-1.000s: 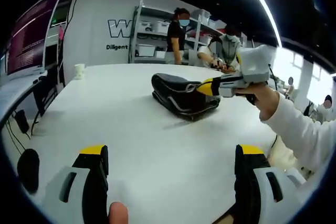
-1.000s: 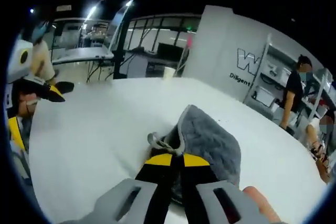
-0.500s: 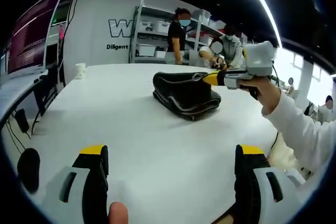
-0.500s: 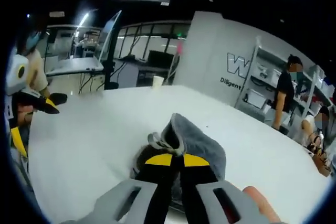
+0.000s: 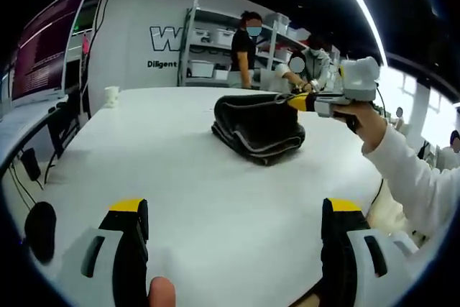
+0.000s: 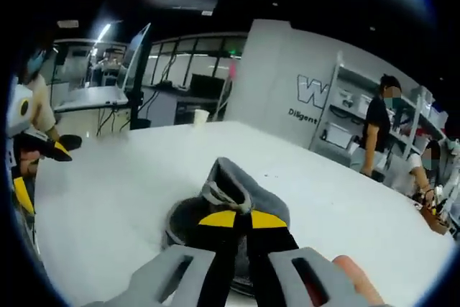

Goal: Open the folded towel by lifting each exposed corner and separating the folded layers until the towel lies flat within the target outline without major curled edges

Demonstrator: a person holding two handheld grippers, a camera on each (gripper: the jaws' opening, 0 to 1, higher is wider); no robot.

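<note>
Left gripper view: left gripper (image 5: 233, 231), jaws spread wide apart, nothing between them, low over a white table (image 5: 180, 170). Dark folded towel (image 5: 259, 127) lies on the table's far half, one corner raised at its right side. Right gripper (image 5: 300, 102), held in a person's hand (image 5: 365, 121) with a white sleeve (image 5: 413, 181), pinches that raised corner. White cup (image 5: 111, 95) at the far left table edge; shelving (image 5: 215, 55) and standing people behind. Right gripper view: right gripper (image 6: 235, 219), yellow-tipped jaws pressed together on a grey towel (image 6: 248, 192) corner, lifted clear of the bundle resting on the table (image 6: 108, 192). Left gripper (image 6: 43, 145) at the left edge, well apart from the towel.
</note>
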